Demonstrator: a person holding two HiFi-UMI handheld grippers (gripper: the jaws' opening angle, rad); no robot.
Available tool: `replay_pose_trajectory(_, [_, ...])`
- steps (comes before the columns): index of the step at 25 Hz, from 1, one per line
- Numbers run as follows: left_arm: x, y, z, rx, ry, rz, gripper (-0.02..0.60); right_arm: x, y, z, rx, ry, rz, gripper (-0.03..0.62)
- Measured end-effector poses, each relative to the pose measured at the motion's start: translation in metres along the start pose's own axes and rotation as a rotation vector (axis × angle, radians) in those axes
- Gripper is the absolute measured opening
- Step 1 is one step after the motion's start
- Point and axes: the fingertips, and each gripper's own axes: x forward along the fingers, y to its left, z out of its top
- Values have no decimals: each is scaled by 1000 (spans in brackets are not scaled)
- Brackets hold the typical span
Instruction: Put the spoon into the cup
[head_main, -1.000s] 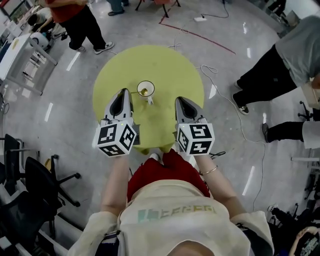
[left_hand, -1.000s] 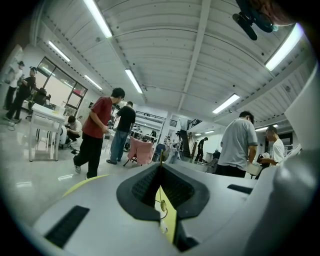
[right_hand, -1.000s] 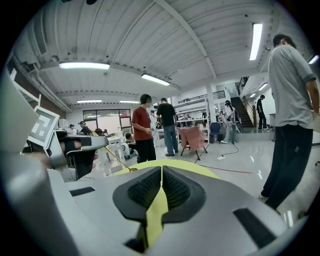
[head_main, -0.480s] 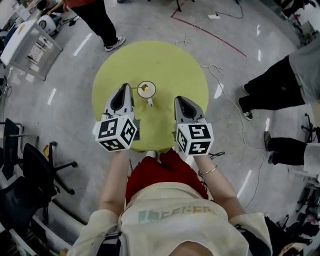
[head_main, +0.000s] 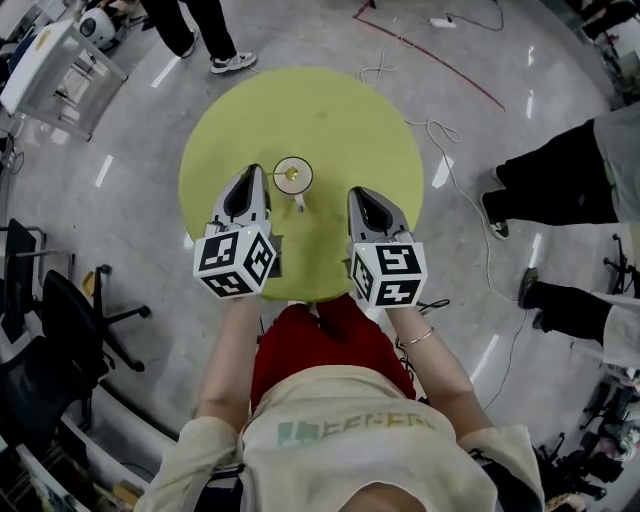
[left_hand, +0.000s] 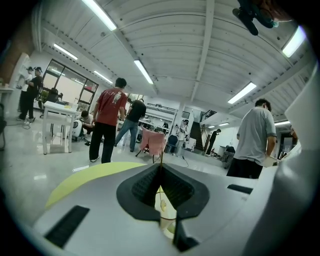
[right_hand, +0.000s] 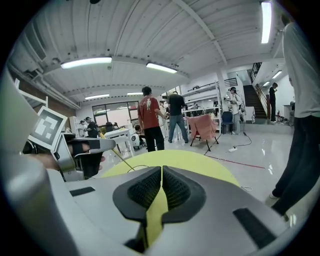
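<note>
A clear glass cup (head_main: 293, 175) stands near the middle of the round yellow-green table (head_main: 330, 110). The gold spoon (head_main: 290, 177) has its bowl inside the cup. In the left gripper view the spoon's thin handle (left_hand: 161, 156) rises between the jaws, and the cup (left_hand: 167, 214) shows through the gap below. My left gripper (head_main: 256, 170) is just left of the cup and shut on that handle. In the right gripper view the handle (right_hand: 122, 157) slants from the left gripper (right_hand: 82, 150) down to the cup (right_hand: 136, 168). My right gripper (head_main: 357, 192) hovers right of the cup, shut and holding nothing.
People stand around the table: legs at top left (head_main: 215, 30) and at the right (head_main: 560, 175). Black office chairs (head_main: 60, 330) sit at the left. A white cable (head_main: 455, 170) trails over the floor. A white cart (head_main: 60, 60) stands at top left.
The head view has shifted, so the table sits higher in the picture. The people at the back have walked on. Both grippers keep their places beside the cup.
</note>
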Motion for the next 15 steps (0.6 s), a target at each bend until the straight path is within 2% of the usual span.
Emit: replay_pose_trajectory(15, [12,10,-34,-32,70,24,23,15,5,-21,4,56,30,37])
